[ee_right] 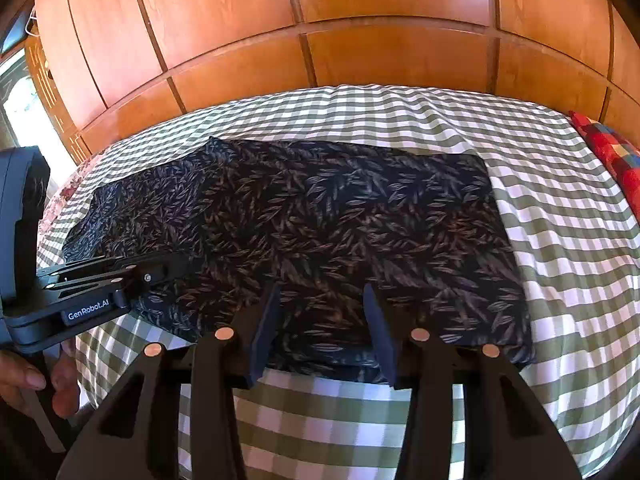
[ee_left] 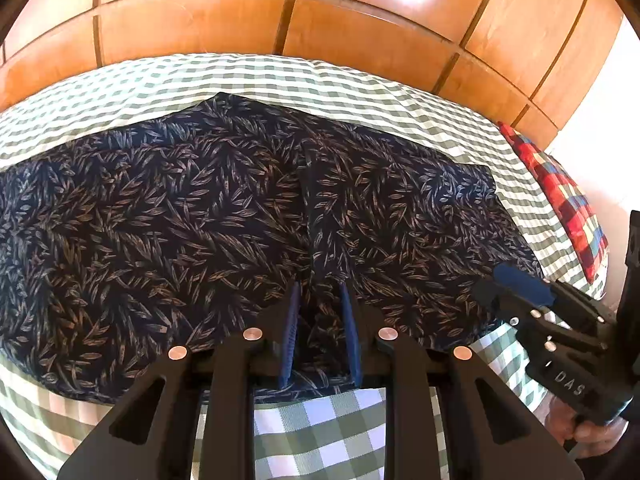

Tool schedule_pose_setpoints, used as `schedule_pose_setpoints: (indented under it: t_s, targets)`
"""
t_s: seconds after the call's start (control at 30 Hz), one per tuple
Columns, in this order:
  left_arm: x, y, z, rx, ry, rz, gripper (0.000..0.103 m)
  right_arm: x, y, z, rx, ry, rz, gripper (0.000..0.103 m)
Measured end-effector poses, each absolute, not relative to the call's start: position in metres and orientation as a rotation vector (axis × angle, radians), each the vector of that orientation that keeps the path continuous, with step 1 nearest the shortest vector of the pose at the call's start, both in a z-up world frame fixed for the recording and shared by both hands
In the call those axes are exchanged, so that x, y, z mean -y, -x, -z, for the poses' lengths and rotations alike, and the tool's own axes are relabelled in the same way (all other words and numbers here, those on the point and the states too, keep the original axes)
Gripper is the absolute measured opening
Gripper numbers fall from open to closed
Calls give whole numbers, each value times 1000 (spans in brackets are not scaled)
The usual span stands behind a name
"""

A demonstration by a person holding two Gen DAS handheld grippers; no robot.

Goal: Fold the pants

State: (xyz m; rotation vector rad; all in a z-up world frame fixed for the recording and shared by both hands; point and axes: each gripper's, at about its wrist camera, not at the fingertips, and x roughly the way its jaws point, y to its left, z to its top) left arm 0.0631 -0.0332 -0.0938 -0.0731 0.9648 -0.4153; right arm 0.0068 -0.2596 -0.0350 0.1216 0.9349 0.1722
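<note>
Sizing up: you have the dark leaf-print pants lying flat on the green checked bedspread, near its front edge, with the wooden wardrobe behind.
Pants: they look folded once lengthwise, one leg over the other; a seam or fold line runs down the middle in the left wrist view, though you cannot be sure how many layers lie there.
Left gripper: your fingers stand apart, released, hovering at the near edge of the cloth by that centre line, with nothing clamped between them.
Right gripper: wide apart too, poised over the near hem toward the right end, gripping nothing.
Done: the cloth is smoothed and squared, its right end a clean straight edge.
Left to do: by my read, the crosswise folds are not yet made, so the pants lie at full length.
Next call: you probably pinch the near edge with both grippers and carry one end across.
Off to the side: a red plaid pillow sits well apart on the right.
</note>
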Motion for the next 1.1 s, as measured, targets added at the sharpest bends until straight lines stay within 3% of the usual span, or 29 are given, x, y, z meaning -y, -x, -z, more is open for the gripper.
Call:
schedule_pose_setpoints:
  t_s: [0.57,1.1]
  targets:
    - [31,-65,98,-968,105,397,21,217,-29,72,-907,54,-156,42]
    - [5,-48,81,-923,122,332,21,226,-19,74,-854,7,-159,43]
